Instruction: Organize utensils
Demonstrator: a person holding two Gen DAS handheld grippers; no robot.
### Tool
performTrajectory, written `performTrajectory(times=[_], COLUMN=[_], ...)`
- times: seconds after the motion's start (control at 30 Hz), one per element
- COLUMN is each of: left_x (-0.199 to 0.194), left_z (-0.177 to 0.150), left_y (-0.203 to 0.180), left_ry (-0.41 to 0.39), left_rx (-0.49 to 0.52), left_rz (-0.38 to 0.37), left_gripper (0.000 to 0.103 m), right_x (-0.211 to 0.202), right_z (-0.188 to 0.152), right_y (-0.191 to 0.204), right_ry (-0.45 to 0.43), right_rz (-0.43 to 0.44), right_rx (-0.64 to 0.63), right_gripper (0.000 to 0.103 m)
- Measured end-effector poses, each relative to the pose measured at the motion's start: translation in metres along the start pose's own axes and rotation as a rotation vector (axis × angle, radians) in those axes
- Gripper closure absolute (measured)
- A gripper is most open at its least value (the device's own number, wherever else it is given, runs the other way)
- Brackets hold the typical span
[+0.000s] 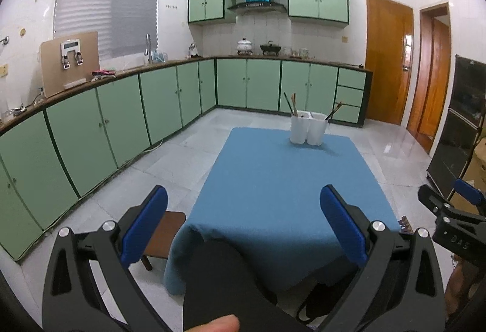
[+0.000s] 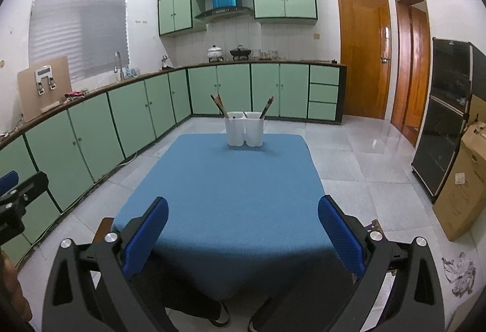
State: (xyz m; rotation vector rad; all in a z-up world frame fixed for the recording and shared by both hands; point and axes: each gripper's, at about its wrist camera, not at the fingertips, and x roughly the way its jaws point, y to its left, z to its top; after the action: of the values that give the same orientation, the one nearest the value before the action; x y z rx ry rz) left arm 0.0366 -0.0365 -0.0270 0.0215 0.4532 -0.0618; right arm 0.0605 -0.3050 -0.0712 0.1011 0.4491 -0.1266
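1. The table (image 2: 218, 180) in front of you, under a blue cloth, is bare near you.
2. The white two-compartment holder (image 2: 244, 129) stands at its far edge, well away from both grippers.
3. Your left gripper (image 1: 243, 204) and right gripper (image 2: 243, 210) both gape wide, gripping nothing.
4. The utensils (image 2: 219, 105) lean upright inside the holder, some in each compartment.

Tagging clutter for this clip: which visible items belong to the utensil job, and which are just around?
Job:
white two-compartment holder
utensils standing in both compartments
left gripper, open
right gripper, open

Around:
blue-covered table
cardboard box
pots on counter
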Motion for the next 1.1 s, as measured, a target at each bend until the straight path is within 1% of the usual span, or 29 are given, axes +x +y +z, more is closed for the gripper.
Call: performTrajectory(times=[0.2,0.3,0.47,1.1], left_x=[-0.025,-0.032,-0.044,-0.051], left_z=[-0.007,-0.008,-0.006,-0.006], left_y=[0.001,0.003,0.006,-0.003], left_ry=[-0.017,-0.021,-0.051,-0.071], left_rx=[-0.005,-0.011,-0.022,-0.026], left_rz=[-0.003,-0.002,0.006,0.017], left_gripper=[0.006,0.006,0.006,0.006], right_x=[-0.026,-0.032,-0.035,-0.040], right_z=[0.000,-0.003,-0.006,-0.010], right_y=[0.002,0.000,-0.003,-0.001], right_ry=[-0.044,-0.049,-0.053,-0.062], right_rz=[-0.014,-0.014,-0.016,-0.016], right_rx=[-0.012,-0.008,-0.002,-0.008], right_gripper=[0.006,0.006,0.006,0.006])
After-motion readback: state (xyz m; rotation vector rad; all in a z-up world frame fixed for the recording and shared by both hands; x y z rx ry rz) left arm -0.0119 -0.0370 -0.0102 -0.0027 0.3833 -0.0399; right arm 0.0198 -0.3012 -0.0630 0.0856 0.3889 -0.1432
